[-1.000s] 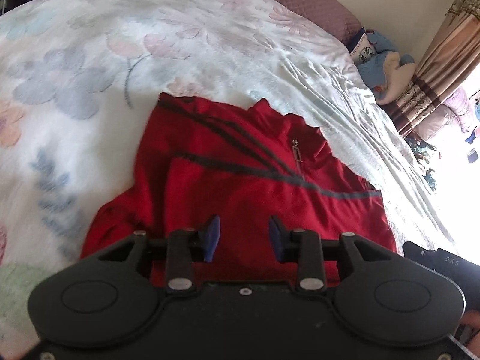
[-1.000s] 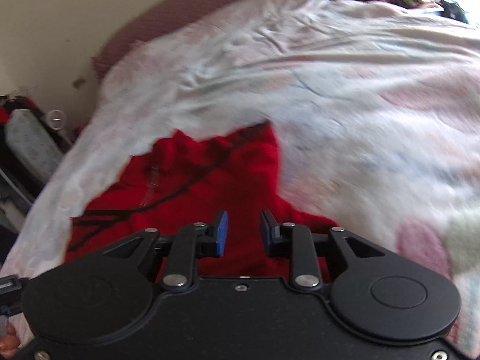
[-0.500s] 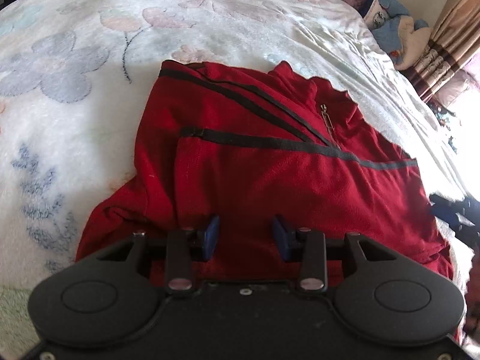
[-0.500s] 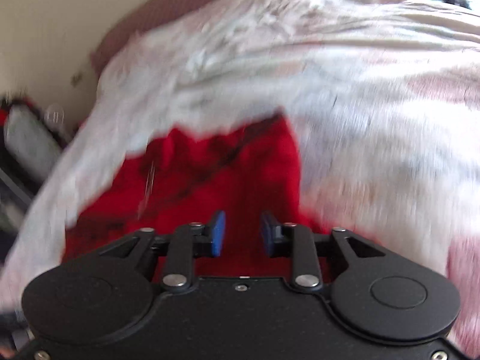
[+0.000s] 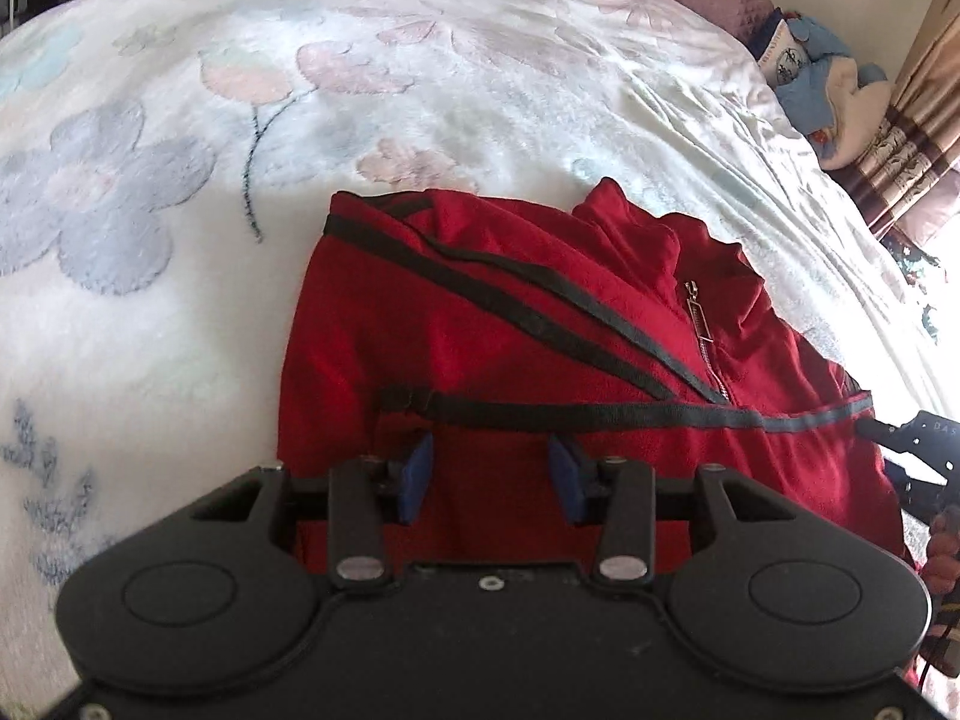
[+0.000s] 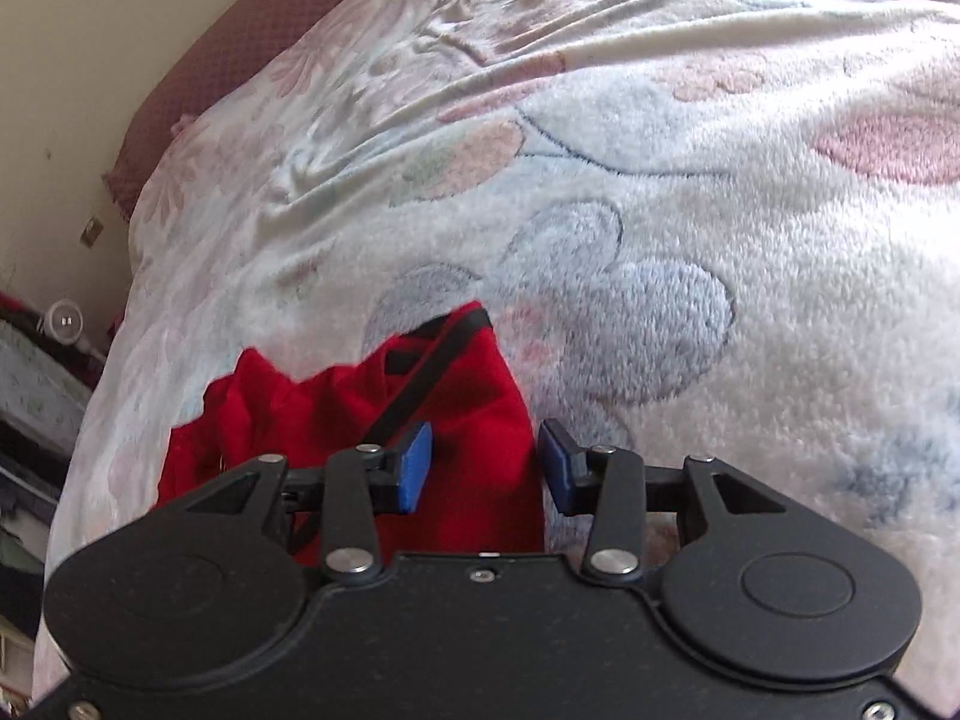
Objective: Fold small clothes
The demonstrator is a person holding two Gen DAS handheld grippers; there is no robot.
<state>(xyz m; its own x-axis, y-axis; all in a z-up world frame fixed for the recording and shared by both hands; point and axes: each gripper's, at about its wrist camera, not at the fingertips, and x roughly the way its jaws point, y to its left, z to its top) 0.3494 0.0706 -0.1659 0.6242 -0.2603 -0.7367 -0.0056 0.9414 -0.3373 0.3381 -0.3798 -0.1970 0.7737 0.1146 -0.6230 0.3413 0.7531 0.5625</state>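
Lying on the floral bed (image 5: 180, 312), the red top (image 5: 540, 360) sits folded with its zip collar away from both claws, the left claw (image 5: 491, 474) and right claw (image 6: 483, 467) gaping wide over its near edge, gripping nothing.

one red top (image 5: 540, 360), one floral blanket (image 5: 180, 300)

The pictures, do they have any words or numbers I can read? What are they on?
"DAS": white letters on the black right gripper, at the edge of the left wrist view.
The plush toy has a white label with dark marks, too blurred to read.
The red jacket shows no writing.
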